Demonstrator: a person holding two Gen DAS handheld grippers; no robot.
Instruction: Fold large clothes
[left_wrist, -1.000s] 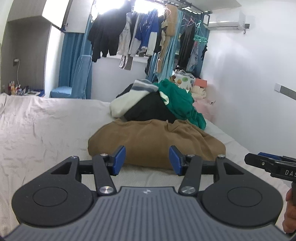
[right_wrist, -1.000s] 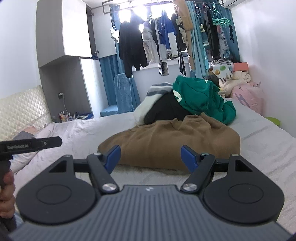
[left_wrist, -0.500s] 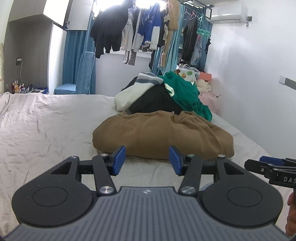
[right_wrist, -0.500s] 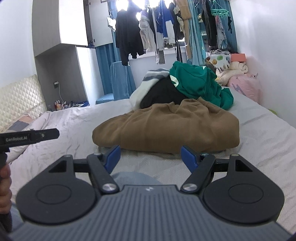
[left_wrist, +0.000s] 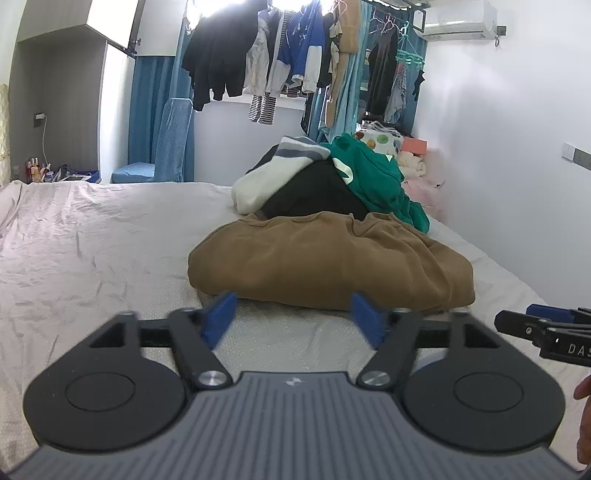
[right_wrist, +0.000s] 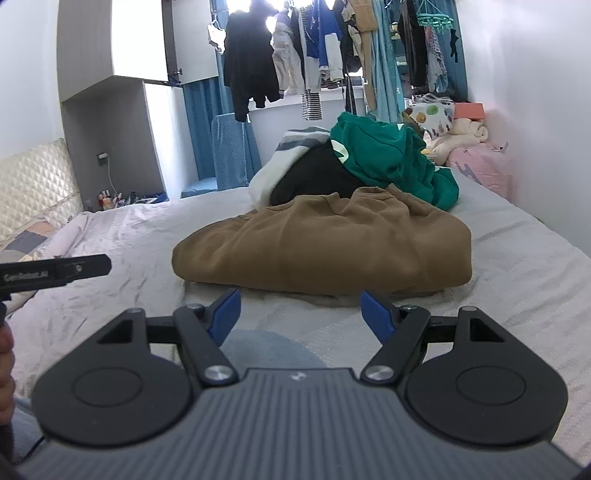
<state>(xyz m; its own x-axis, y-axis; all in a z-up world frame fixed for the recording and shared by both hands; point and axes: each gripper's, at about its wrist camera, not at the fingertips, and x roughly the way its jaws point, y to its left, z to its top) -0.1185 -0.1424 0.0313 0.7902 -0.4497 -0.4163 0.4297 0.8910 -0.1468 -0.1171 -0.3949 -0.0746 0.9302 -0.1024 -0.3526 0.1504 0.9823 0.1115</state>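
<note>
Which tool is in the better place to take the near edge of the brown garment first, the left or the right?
Probably the left tool: its jaws have just been opening and now stand wider, empty, close to the brown garment. The right tool is also open and empty, so the difference is small.

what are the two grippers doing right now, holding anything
Left gripper: open, jaws have just been opening wider, nothing between them, short of the brown garment.
Right gripper: open, empty, also short of the brown garment.
</note>
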